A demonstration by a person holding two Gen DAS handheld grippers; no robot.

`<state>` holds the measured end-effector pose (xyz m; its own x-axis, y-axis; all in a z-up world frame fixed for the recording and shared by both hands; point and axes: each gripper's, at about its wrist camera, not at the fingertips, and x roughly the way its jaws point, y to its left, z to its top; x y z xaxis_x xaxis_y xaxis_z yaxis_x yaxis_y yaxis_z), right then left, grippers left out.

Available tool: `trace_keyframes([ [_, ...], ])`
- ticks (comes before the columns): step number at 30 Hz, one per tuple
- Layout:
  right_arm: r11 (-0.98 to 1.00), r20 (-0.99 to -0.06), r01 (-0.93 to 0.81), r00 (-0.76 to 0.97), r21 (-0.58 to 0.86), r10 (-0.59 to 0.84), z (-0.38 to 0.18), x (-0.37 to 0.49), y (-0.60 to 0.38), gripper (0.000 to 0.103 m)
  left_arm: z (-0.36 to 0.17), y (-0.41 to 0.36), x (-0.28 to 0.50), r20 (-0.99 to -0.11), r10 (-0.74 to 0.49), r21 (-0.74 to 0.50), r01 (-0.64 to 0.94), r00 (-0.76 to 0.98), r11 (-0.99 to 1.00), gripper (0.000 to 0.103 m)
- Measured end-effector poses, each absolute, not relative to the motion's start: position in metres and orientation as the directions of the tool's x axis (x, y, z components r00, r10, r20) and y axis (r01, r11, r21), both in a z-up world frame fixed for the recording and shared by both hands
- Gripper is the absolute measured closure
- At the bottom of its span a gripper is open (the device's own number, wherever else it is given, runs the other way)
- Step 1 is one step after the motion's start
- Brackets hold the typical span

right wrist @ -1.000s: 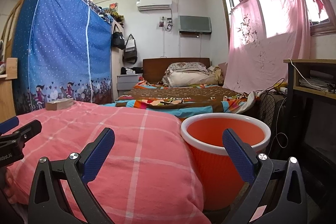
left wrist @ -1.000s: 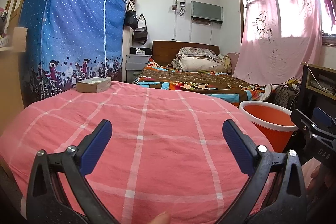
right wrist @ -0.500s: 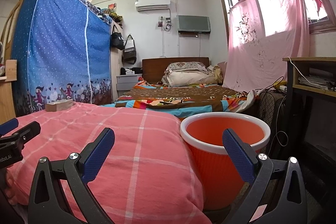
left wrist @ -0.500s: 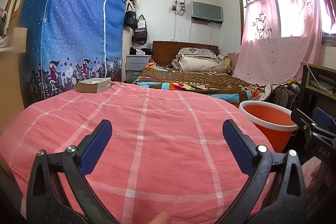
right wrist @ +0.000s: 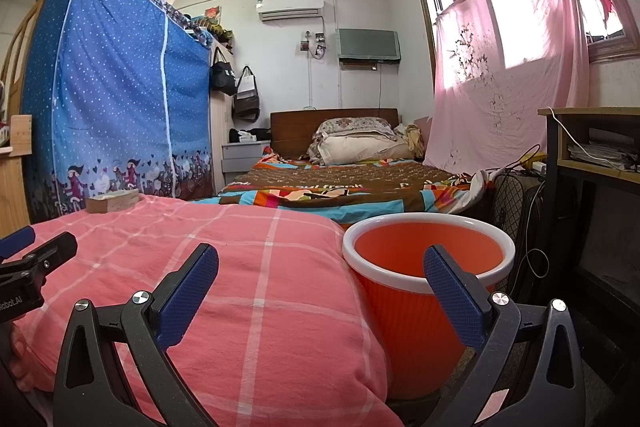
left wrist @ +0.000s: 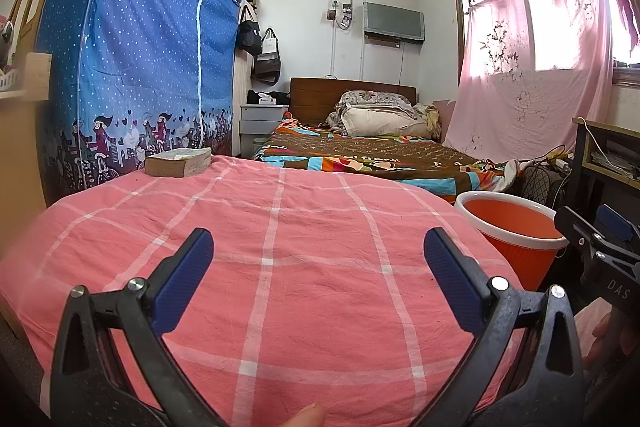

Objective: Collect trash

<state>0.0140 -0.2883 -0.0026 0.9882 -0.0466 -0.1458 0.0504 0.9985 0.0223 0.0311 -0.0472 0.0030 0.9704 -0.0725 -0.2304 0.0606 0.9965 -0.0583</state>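
An orange bin with a white rim point(right wrist: 428, 267) stands on the floor right of a pink checked quilt point(left wrist: 280, 247); it also shows in the left wrist view point(left wrist: 516, 223). My left gripper point(left wrist: 318, 247) is open and empty, low over the near end of the quilt. My right gripper point(right wrist: 320, 263) is open and empty, its right finger in front of the bin. A thick old book point(left wrist: 178, 161) lies at the quilt's far left, also seen in the right wrist view point(right wrist: 112, 201). I see no loose trash on the quilt.
A blue dotted fabric wardrobe point(left wrist: 132, 67) stands on the left. A second bed with a colourful cover point(left wrist: 360, 155) lies behind. A desk with cables point(right wrist: 592, 155) and a fan stand at the right, under a pink curtain point(right wrist: 500, 75).
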Motion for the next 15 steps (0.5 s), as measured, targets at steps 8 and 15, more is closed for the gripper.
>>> trace_keyframes([
  [8,0.998,-0.146,0.051,0.988,0.022,-0.047,-0.0024,0.0139,-0.2886,0.0,0.003,-0.0471,0.031,-0.23,-0.072,-0.058,0.06,0.97,0.996,0.0],
  [15,0.998,-0.146,0.051,0.988,0.023,-0.047,-0.0023,0.0138,-0.2886,0.0,0.0029,-0.0472,0.031,-0.23,-0.073,-0.058,0.061,0.97,0.996,0.0],
])
